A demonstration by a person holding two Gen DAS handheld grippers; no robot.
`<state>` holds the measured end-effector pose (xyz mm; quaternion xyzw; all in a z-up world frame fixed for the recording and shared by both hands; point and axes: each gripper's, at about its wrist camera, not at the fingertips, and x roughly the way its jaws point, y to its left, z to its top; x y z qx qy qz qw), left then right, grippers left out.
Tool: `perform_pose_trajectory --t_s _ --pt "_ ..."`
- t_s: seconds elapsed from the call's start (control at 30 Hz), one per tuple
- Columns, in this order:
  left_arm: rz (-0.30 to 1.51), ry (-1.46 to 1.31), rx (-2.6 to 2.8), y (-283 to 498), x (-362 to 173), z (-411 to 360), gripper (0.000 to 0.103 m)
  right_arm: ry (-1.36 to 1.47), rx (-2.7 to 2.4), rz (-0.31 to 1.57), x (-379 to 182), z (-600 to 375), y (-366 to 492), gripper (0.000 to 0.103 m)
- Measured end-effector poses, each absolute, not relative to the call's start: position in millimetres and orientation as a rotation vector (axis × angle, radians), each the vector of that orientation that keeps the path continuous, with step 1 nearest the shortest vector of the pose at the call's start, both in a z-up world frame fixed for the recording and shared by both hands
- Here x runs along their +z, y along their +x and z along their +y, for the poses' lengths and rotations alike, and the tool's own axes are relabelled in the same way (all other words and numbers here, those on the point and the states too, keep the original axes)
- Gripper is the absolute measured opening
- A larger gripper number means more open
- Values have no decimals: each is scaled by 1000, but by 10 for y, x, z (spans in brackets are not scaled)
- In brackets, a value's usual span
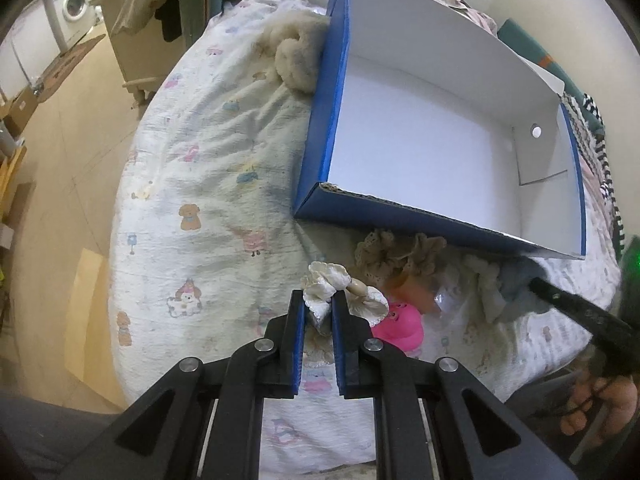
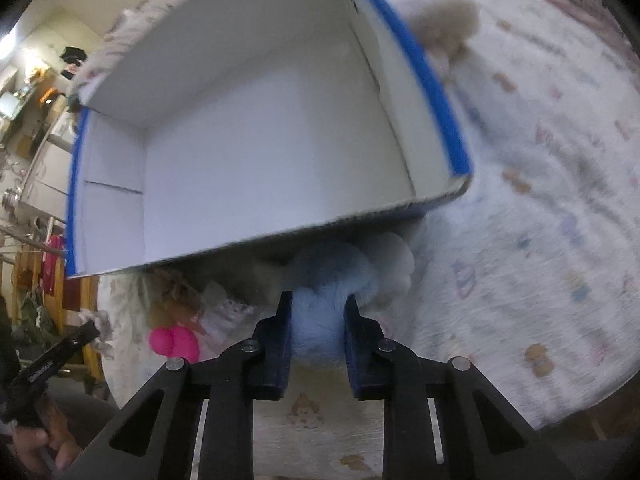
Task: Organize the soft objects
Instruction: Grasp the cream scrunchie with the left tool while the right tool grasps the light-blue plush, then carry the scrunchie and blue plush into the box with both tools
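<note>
A blue cardboard box (image 1: 320, 120) with a white empty inside lies on the bed; it also shows in the right wrist view (image 2: 436, 92). My left gripper (image 1: 319, 300) is shut on a cream satin scrunchie (image 1: 340, 284) just in front of the box. My right gripper (image 2: 316, 312) is shut on a light blue fluffy scrunchie (image 2: 324, 280) below the box's near wall; it shows in the left wrist view (image 1: 540, 284) too. A beige lace scrunchie (image 1: 396, 252), a pink rubber toy (image 1: 400, 320) and a white knit scrunchie (image 1: 486, 280) lie between them.
A fluffy beige scrunchie (image 1: 296, 56) lies against the box's far left wall, also seen in the right wrist view (image 2: 444, 32). The bed sheet (image 1: 208, 184) has cartoon prints. The floor and a washing machine (image 1: 72, 0) are to the left.
</note>
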<state>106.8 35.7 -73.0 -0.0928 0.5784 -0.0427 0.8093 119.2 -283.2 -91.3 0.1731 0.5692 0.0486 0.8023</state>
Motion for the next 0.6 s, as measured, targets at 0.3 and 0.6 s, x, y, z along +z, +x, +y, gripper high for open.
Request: perform_pose_trajectory --t_s 0.3,0.6 --pt "1227 -195 -77 976 -651 416 11 385 173 1130 -502 -2852 868 23" --pt "1184 -157 -59 896 -528 399 11 356 243 1098 -303 -2701 799 23"
